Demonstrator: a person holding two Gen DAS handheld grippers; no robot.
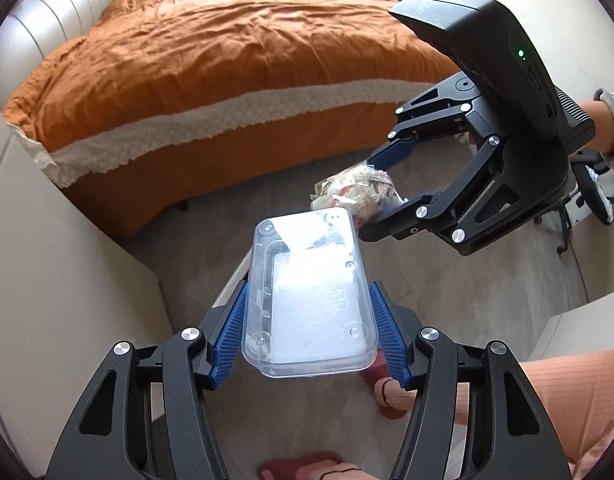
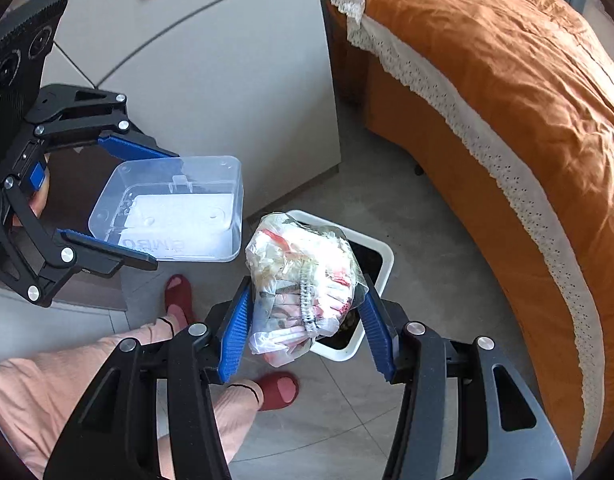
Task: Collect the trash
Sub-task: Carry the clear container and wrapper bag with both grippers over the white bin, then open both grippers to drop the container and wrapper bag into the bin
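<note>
Right hand-held gripper [image 2: 305, 320], which we keep clenched on the trash bag [image 2: 303, 280], hangs directly above the white bin [image 2: 381, 252], nearer it than our left hand-held gripper [image 2: 153, 208] grasping the clear box [image 2: 175, 210].

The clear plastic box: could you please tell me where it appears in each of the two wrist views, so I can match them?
Left wrist view: the clear plastic box sits bottom centre, clamped in the left hand-held gripper.
Right wrist view: the box is at centre left, held in that same hand-held gripper reaching in from the left edge.
Shared landmark: the orange bed, top in the left view, right side in the right view.
</note>
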